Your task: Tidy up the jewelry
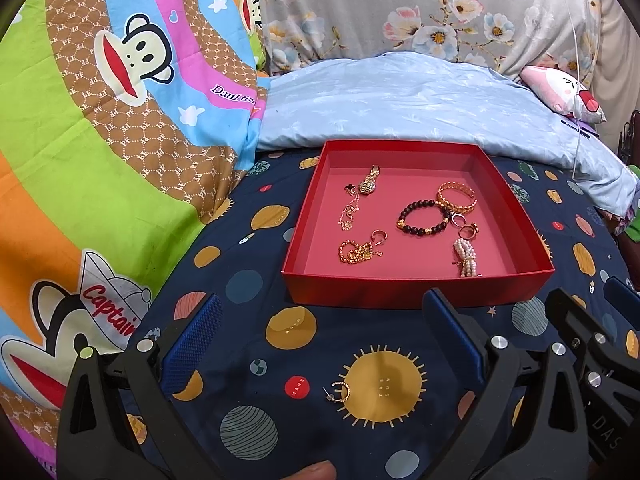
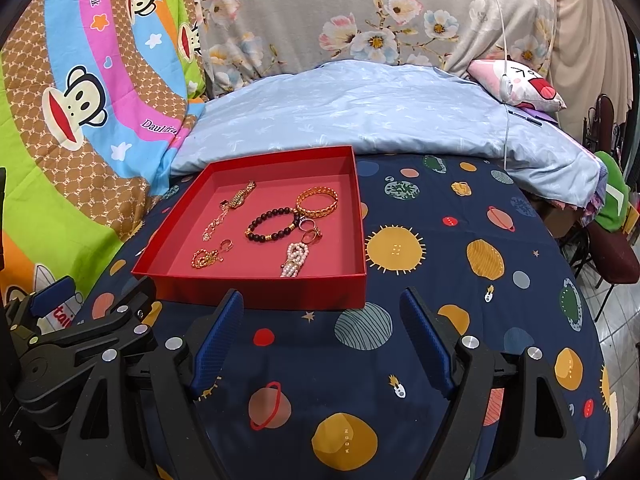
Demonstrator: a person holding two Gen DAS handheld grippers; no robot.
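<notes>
Item outstanding: one gold hoop earring, lying on the planet-print sheet just outside the red tray's near wall. Left gripper spread wide, empty, straddling it; right gripper likewise wide, idle. Advised: lower flat, pinch the hoop only, not the cloth.

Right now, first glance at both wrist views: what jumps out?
The red tray on the navy planet-print bedsheet grabs the eye, with its jewelry inside: a gold bangle toward the far right and a dark bead bracelet at centre. Next is the lone gold hoop earring lying outside the tray, on the sheet between the open fingers of the left hand-held gripper. The right hand-held gripper is open and empty.
</notes>
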